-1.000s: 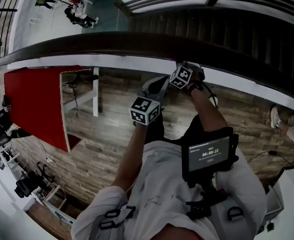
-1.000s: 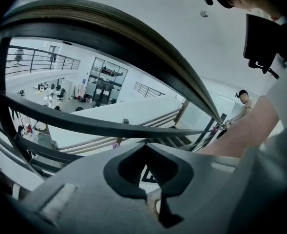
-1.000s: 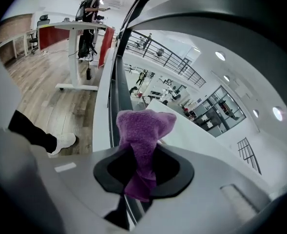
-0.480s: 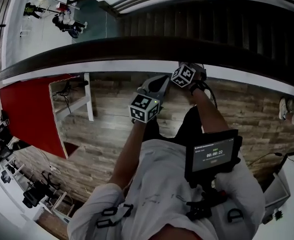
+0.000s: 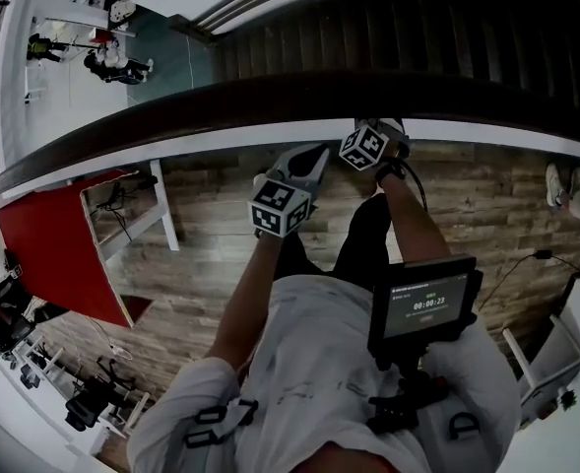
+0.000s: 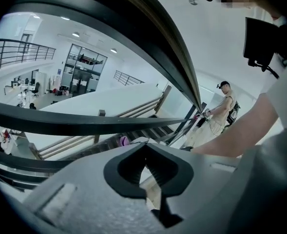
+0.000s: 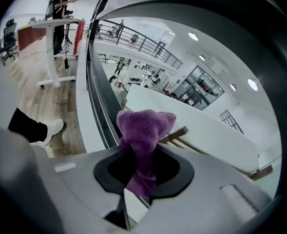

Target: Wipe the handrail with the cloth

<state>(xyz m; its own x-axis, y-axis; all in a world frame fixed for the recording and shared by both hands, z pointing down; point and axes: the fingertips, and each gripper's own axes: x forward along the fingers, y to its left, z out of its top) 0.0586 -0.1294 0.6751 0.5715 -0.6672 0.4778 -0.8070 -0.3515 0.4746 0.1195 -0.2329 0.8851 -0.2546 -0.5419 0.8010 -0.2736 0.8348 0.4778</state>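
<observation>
A bright, open office atrium seen from an upper level. Underfoot is brown wood-plank flooring (image 5: pixel 211 264). At the left, a flat red panel (image 5: pixel 53 254) stands beside a white-legged desk (image 5: pixel 163 210). Past the edge of this level, a dark staircase with ribbed steps (image 5: pixel 418 28) leads down to a grey-green lower floor (image 5: pixel 171 52), where small figures of people (image 5: pixel 112 62) stand. Across the void are a long white parapet wall (image 7: pixel 197 126), a dark metal balcony railing (image 7: pixel 133 35) and glass-walled rooms (image 6: pixel 85 65). The white ceiling (image 7: pixel 216 52) carries round recessed lights (image 7: pixel 192 36), and the light is even.
</observation>
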